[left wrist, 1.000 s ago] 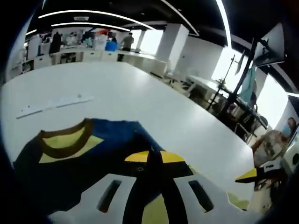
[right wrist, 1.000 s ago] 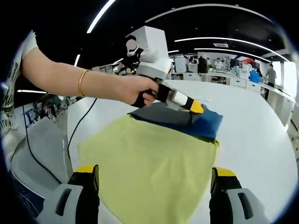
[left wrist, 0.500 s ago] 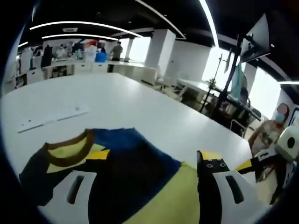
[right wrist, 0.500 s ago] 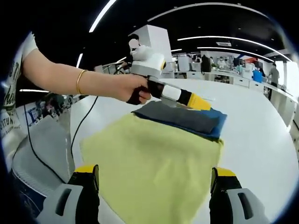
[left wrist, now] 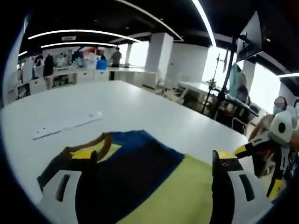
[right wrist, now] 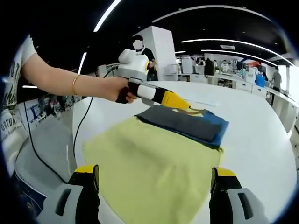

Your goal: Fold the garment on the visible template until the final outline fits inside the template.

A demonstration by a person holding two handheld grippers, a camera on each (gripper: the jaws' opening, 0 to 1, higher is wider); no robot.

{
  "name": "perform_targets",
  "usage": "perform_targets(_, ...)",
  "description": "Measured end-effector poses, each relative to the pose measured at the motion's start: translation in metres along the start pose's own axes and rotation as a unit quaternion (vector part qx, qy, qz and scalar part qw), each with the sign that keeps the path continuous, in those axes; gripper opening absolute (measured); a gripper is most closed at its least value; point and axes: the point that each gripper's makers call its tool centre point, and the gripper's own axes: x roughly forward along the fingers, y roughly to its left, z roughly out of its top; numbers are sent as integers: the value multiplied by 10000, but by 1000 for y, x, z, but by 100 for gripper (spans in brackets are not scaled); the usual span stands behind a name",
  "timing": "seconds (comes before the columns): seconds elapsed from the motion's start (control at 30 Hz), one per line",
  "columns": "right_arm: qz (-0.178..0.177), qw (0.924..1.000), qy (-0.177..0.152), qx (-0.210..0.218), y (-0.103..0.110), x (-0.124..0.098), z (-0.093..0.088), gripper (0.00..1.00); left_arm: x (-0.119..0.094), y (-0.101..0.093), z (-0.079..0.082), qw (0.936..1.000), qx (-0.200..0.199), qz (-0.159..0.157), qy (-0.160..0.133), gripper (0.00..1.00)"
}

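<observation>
A dark blue garment (left wrist: 135,168) with a yellow, brown-trimmed collar (left wrist: 91,148) lies folded on a yellow-green sheet (right wrist: 154,156) on the white table. In the right gripper view the garment (right wrist: 187,122) covers the sheet's far end. My left gripper (left wrist: 154,161) hangs open just above the fold, nothing between its jaws. A hand holds the left gripper (right wrist: 184,105) at the garment's far left corner. My right gripper (right wrist: 154,173) is open over the sheet's near edge, with its yellow tips (left wrist: 247,149) at the right of the left gripper view.
A white strip (left wrist: 65,125) lies on the table (left wrist: 154,112) beyond the garment. A black cable (right wrist: 80,133) runs over the table's left edge. Desks, people and stands fill the room behind. The table edge curves close under the right gripper.
The left gripper, shut on dark fabric a second ago, has opened, let go and drawn back a little. The garment stays folded. The right gripper has held still.
</observation>
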Motion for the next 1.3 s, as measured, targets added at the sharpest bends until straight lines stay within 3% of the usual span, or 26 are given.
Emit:
perform_targets(0.47,139,9998,8,-162,10,-4,10,99,-70,1,-19,9995,281,26,152,99)
perform_targets(1.3,250,9984,380,-338,24,-18,-15,99,-169,-12,-51,9993,132,339,17,94)
